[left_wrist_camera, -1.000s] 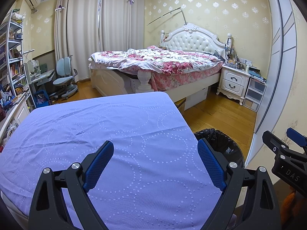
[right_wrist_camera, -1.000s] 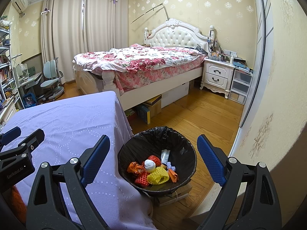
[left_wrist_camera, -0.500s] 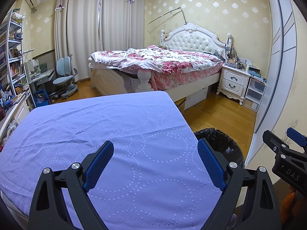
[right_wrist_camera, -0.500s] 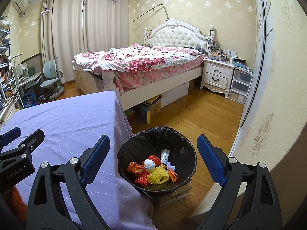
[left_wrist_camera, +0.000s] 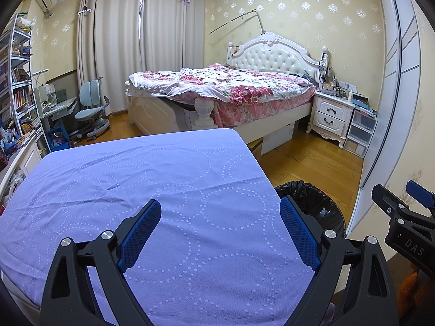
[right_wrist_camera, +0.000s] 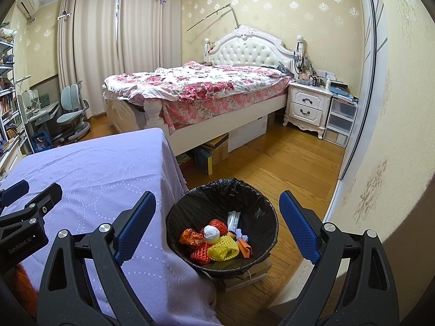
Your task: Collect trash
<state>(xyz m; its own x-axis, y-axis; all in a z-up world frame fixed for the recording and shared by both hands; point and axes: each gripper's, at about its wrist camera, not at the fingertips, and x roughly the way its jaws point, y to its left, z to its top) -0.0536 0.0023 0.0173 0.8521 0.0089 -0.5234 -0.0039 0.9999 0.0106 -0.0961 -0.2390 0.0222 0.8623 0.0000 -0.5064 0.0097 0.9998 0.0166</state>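
Lilac tablecloth (left_wrist_camera: 190, 190) bare of trash, both my left gripper (left_wrist_camera: 220, 233) and right gripper (right_wrist_camera: 217, 231) gaping and empty, foam nets and wrappers (right_wrist_camera: 217, 241) lying in the black-lined bin (right_wrist_camera: 261, 203) beside the table: collection looks finished, next only a check for strays.

In the left view the purple table (left_wrist_camera: 168, 190) hides most of the trash bin (left_wrist_camera: 312, 201).

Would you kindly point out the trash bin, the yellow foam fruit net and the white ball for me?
Trash bin (right_wrist_camera: 267, 218): right wrist view, bare inner wall of its black liner.
Yellow foam fruit net (right_wrist_camera: 222, 249): right wrist view, its mesh middle.
White ball (right_wrist_camera: 211, 233): right wrist view, its top surface.
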